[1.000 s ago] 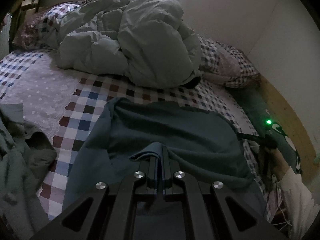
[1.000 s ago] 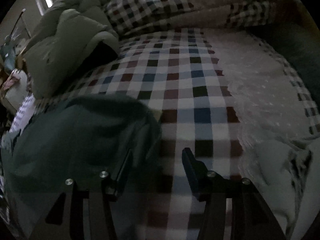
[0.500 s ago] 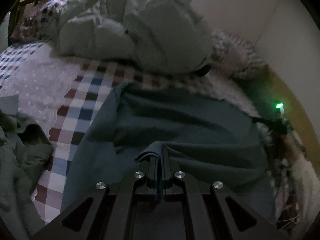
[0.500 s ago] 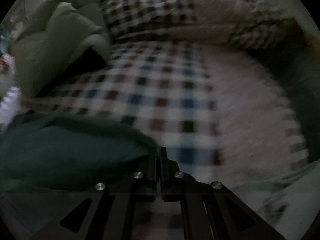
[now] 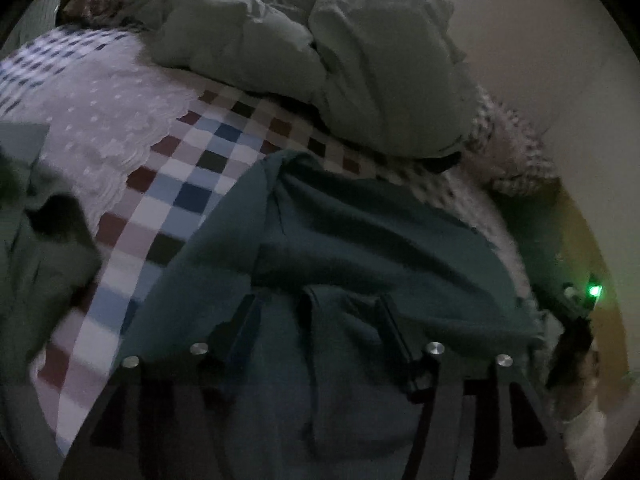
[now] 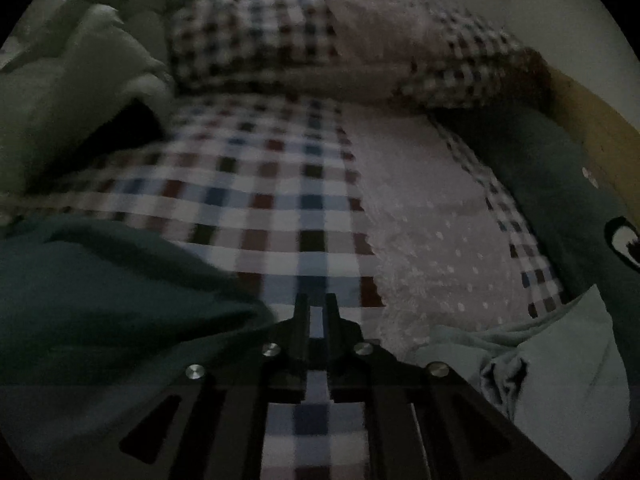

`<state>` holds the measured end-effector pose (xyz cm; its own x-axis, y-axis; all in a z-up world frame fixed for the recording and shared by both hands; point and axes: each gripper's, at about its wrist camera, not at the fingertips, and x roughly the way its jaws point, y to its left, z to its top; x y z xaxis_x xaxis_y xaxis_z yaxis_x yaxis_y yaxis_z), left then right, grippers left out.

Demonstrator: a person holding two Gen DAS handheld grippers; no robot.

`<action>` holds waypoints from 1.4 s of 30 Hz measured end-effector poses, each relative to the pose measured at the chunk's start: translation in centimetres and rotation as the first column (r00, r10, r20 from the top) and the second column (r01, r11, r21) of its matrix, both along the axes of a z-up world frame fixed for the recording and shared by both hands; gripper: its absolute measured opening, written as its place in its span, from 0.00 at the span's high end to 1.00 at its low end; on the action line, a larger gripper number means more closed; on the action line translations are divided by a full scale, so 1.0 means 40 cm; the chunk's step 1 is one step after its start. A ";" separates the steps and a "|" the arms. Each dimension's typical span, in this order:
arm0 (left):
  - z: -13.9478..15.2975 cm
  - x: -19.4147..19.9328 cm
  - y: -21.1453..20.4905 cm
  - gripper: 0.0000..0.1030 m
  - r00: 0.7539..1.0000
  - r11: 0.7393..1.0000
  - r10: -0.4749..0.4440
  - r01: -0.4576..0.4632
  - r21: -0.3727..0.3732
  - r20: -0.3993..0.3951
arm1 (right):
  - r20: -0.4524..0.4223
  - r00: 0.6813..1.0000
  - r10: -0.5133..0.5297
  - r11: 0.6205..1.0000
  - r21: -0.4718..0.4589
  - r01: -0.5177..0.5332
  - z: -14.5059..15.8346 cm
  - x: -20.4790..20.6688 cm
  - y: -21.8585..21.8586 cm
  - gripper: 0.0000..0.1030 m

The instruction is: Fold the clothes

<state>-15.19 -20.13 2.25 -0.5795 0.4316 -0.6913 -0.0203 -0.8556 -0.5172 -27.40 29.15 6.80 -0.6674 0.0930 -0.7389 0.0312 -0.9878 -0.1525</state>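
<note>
Checked bedspread (image 5: 188, 196) fills both views, where the left gripper (image 5: 318, 312) is opening wide over the teal shirt (image 5: 360, 248) while the right gripper (image 6: 316, 312), opening slightly, holds nothing.

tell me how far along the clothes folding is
Done: the dark teal cotton garment lies on the checked bedspread with one side doubled over. In hand: nothing; the left gripper is opening above its fold, and the right gripper is opening over bare bedspread. Left: more folds on it, plus the crumpled pale green garment nearby.
</note>
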 end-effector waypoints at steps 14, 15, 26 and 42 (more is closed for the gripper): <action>-0.041 0.068 0.048 0.47 0.992 0.996 -0.065 0.059 0.067 0.104 | -0.072 0.807 0.587 0.804 -0.073 -0.591 0.007 0.423 -0.357 0.67; -0.044 0.064 0.047 0.66 0.992 0.996 -0.056 0.047 0.075 0.114 | -0.067 0.781 0.621 0.781 -0.031 -0.624 -0.003 0.447 -0.387 0.67; 0.026 0.080 -0.021 0.98 0.999 0.992 0.017 -0.022 0.123 0.044 | 0.018 0.724 0.690 0.679 0.331 -0.655 -0.137 0.557 -0.480 0.65; 0.087 0.077 -0.050 0.98 0.999 0.985 0.035 -0.037 0.169 0.017 | -0.024 0.728 0.685 0.684 0.363 -0.632 -0.025 0.579 -0.383 0.98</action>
<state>-12.13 -22.12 5.72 -0.5874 0.5218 -0.6186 0.0174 -0.7560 -0.6543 -4.25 13.84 5.81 -0.7406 -0.2096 -0.6384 0.6068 -0.6165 -0.5016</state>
